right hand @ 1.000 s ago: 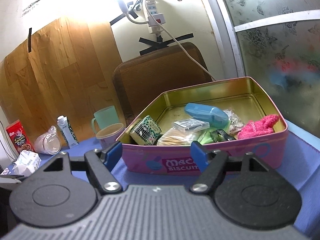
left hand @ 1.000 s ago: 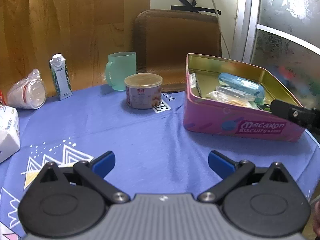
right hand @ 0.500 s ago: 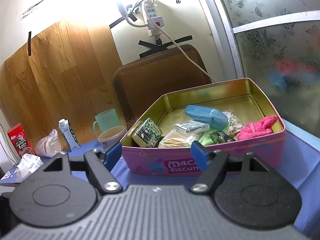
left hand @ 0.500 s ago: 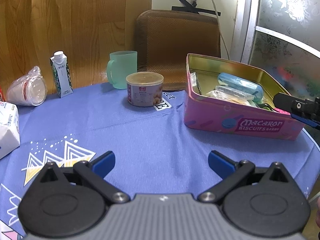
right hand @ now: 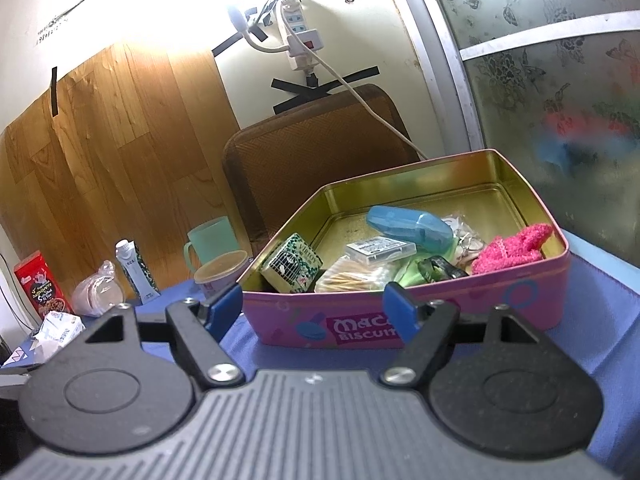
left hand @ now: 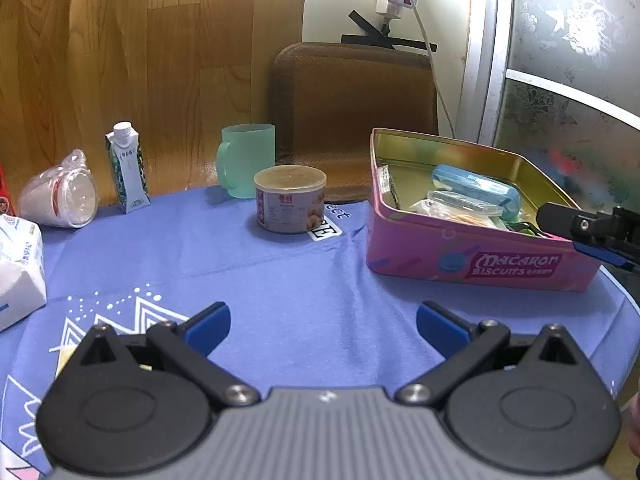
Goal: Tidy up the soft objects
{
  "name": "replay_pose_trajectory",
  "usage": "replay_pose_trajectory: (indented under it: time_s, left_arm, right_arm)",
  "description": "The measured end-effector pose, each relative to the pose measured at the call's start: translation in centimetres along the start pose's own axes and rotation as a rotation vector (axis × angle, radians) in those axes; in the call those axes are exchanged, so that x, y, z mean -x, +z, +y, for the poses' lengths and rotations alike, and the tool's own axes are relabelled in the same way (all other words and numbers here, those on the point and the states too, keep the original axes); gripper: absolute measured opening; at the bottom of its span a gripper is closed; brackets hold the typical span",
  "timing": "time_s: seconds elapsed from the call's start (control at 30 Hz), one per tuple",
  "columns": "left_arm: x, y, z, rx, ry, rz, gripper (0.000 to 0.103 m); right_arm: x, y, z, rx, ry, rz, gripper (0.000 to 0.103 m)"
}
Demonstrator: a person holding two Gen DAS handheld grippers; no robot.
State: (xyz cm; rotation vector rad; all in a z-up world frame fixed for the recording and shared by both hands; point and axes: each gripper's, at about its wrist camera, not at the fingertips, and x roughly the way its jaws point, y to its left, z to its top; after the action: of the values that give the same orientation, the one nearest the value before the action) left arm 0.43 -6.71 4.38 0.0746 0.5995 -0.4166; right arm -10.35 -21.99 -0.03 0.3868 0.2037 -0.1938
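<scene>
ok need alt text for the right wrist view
An open pink biscuit tin on a blue tablecloth holds a pink fuzzy cloth, a blue case and small packets. The right gripper sits just in front, fingers apart and empty.

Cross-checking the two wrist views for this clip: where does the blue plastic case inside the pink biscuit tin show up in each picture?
Left wrist view: the blue plastic case lies right of centre, deep inside the pink biscuit tin.
Right wrist view: the case sits just right of centre, at mid height, toward the tin's far wall.
Shared landmark: the green mug, standing left of the tin in both.
</scene>
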Motion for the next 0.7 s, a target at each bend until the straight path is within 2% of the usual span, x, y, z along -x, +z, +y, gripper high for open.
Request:
replay_pose_trajectory:
  time_s: [0.2, 0.7]
  left_arm:
    - [0.5, 0.0, -0.2, -0.022, -0.014, -0.006, 0.103]
    - [1.8, 0.3, -0.8, -0.058, 0.011, -0.057, 0.103]
  right_arm:
    - [0.1, 0.0, 0.1, 0.001, 0.005, 0.006, 0.081]
    - [0.3, 0.0, -0.1, -0.013, 0.011, 0.013, 0.082]
